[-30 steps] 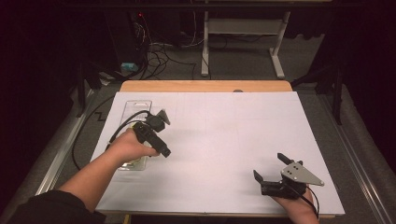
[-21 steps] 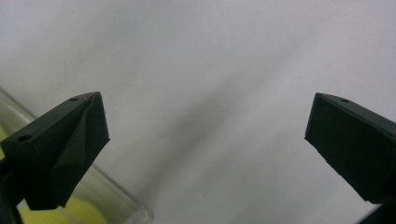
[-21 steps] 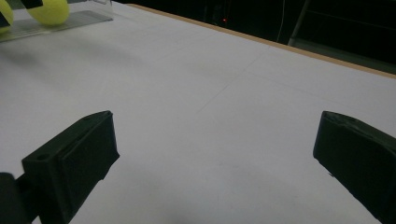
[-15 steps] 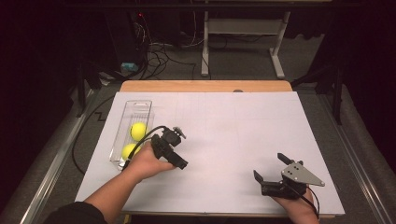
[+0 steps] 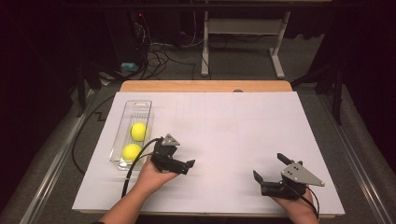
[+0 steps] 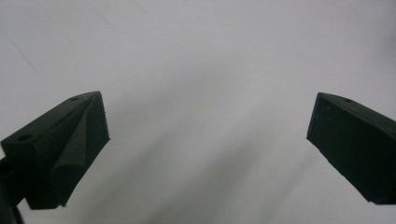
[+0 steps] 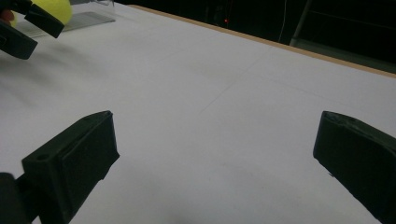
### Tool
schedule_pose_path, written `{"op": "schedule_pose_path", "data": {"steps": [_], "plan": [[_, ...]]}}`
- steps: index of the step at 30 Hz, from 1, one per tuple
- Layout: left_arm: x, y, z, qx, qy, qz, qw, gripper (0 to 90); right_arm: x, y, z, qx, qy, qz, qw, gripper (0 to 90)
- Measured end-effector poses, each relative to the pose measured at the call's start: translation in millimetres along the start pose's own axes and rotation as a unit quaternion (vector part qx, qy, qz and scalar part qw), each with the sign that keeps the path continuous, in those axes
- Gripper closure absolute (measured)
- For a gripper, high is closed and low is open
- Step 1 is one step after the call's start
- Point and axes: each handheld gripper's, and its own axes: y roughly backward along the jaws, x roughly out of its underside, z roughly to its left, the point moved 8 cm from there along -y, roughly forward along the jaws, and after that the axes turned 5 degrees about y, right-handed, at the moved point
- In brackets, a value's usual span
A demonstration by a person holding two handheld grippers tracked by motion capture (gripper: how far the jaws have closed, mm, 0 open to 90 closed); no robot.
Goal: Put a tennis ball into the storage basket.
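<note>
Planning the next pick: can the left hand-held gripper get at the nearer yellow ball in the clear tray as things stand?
Probably yes. The left hand-held gripper is open and empty beside the clear tray; the nearer yellow ball lies uncovered, though it must turn back toward it.

Two hands, two grippers, both wide open

Left gripper held low in the left hand, jaws far apart and pointing to the right, nothing between them; left forearm coming in from the bottom edge; right gripper held in the right hand near the front edge, jaws spread wide too, nothing held, pointing up and left.
</note>
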Motion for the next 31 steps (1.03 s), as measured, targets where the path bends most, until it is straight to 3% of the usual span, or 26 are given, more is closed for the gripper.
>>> {"op": "schedule_pose_path", "data": {"steps": [6, 8, 11, 18, 22, 31], "plan": [[-0.6, 3.4, -3.8, 0.014, -0.011, -0.062, 0.9979, 0.0, -0.2, 1.2, -3.7, 0.004, -0.011, -0.003, 0.9999, 0.0], [-3.5, 13.3, -6.2, 0.023, -0.027, -0.087, 0.9956, 0.0, -0.2, 1.0, -4.6, 0.005, -0.013, -0.003, 0.9999, 0.0], [-8.5, 31.1, -6.8, 0.035, -0.03, -0.123, 0.9914, 0.1, -0.7, 0.7, -4.9, 0.005, -0.02, -0.005, 0.9998, 0.0], [-5.2, 63.4, -4.5, 0.051, -0.041, -0.158, 0.9853, 0.1, -2.9, 2.0, -9.6, 0.013, -0.035, -0.01, 0.9993, 0.0], [1.4, 77.4, 4.3, 0.038, -0.03, -0.153, 0.987, 0.0, -4.4, 5.1, -13.7, 0.019, -0.041, -0.015, 0.9989, 0.0], [10.7, 104.0, 39.1, 0.027, 0.032, -0.208, 0.9773, 0.0, -5.4, 11.5, -20.2, 0.026, -0.041, -0.02, 0.9986, 0.0]]}}
